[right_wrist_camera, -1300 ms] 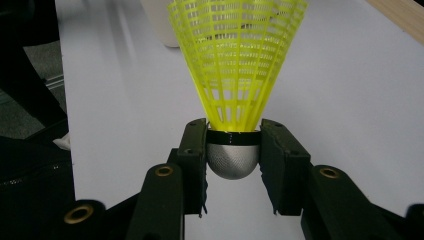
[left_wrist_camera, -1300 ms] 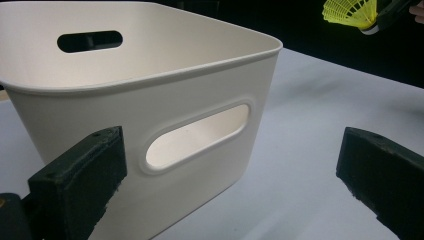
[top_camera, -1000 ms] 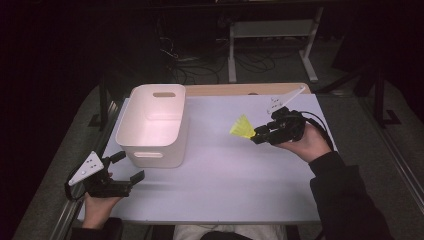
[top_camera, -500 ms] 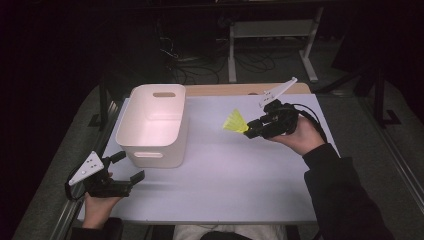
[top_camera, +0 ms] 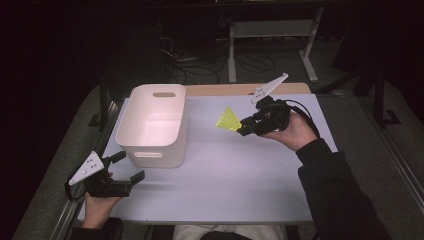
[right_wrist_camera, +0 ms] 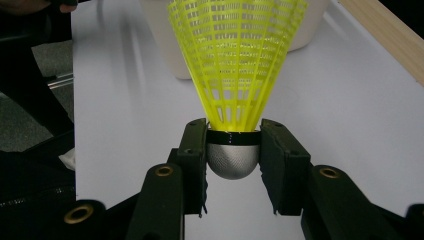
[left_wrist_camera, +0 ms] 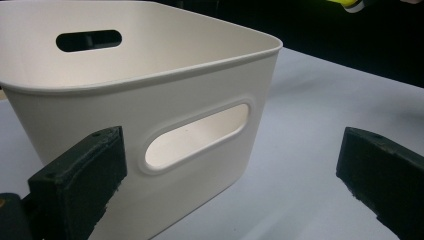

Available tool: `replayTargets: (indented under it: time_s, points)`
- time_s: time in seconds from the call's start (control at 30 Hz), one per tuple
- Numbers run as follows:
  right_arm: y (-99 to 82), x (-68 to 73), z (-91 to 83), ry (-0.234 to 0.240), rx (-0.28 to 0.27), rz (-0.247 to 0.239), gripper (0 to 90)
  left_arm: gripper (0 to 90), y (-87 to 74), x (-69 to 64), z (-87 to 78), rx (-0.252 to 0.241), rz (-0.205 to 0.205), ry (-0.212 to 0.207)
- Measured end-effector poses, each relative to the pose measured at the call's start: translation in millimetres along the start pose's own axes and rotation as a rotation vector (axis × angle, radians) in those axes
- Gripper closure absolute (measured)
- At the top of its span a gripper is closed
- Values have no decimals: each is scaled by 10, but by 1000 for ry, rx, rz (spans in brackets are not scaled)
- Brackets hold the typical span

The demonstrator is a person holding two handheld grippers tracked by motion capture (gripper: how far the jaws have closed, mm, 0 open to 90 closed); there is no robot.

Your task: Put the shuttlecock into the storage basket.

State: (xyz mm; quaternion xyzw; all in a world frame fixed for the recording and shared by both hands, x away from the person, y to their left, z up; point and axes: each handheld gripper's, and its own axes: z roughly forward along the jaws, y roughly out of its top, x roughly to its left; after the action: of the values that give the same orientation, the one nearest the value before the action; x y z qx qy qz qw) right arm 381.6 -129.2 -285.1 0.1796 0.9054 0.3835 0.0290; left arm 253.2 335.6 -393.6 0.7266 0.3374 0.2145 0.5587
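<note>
My right gripper [right_wrist_camera: 233, 150] squeezes the round silver nose of a bright yellow plastic shuttlecock [right_wrist_camera: 238, 60]. Its net skirt points away from me, toward the white plastic bin with handle holes [top_camera: 154, 125]. I hold it up above the pale table top [top_camera: 240, 175], right of the bin. My left gripper [top_camera: 126, 167] is spread wide with nothing in it, close to the bin's near wall.

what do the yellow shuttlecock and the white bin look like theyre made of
The shuttlecock: the skirt looks like moulded yellow plastic, an open lattice of thin ribs; its rounded silver-grey base has a fine dimpled, matte look, perhaps foam or rubber. The bin: smooth off-white plastic with a satin sheen, thin walls, rolled rim and moulded handle slots.
</note>
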Motion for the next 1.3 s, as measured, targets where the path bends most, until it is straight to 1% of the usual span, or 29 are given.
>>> replayTargets:
  time_s: [0.03, 0.07, 0.1, 0.13, 0.27, 0.33, 0.37, 0.77, 0.8, 0.83, 0.87, 0.9, 0.97, 1.0, 1.3]
  points:
    - [48, 9, 8, 1, -1, -3, 632, 0, 0, 0, 0, 0, 0, 0]
    - [48, 9, 8, 1, -1, -3, 632, 0, 0, 0, 0, 0, 0, 0]
    - [97, 14, 15, 4, -5, -13, 632, 0, 0, 0, 0, 0, -1, 0]
    - [97, 14, 15, 4, -5, -13, 632, 0, 0, 0, 0, 0, -1, 0]
    - [206, 28, 36, 5, 0, -33, 632, 0, 0, 0, 1, 1, 0, -2]
    - [226, 33, 39, 7, 1, -30, 632, 0, 0, 0, 1, 1, 0, -2]
    - [263, 39, 53, 10, -1, -34, 632, 0, 0, 0, 1, 1, 0, -2]
    - [446, 59, 125, 24, -3, -66, 632, 0, -1, 1, 2, 1, -1, -3]
    - [463, 64, 127, 24, -3, -63, 632, 0, -1, 1, 1, 1, -1, -3]
    - [473, 59, 130, 24, -5, -73, 632, 0, -1, 1, 1, 1, -1, -3]
    - [487, 66, 133, 26, -5, -66, 632, 0, -1, 2, 2, 2, -2, -3]
    - [515, 72, 142, 26, -2, -72, 632, 0, -1, 2, 2, 2, -1, -3]
    - [515, 72, 142, 26, -2, -72, 632, 0, -1, 1, 2, 2, -1, -3]
    - [562, 76, 157, 29, 0, -82, 632, 0, -2, 1, 2, 3, -2, -3]
    - [706, 96, 184, 34, -3, -104, 632, 0, -2, 1, 0, 3, -2, -4]
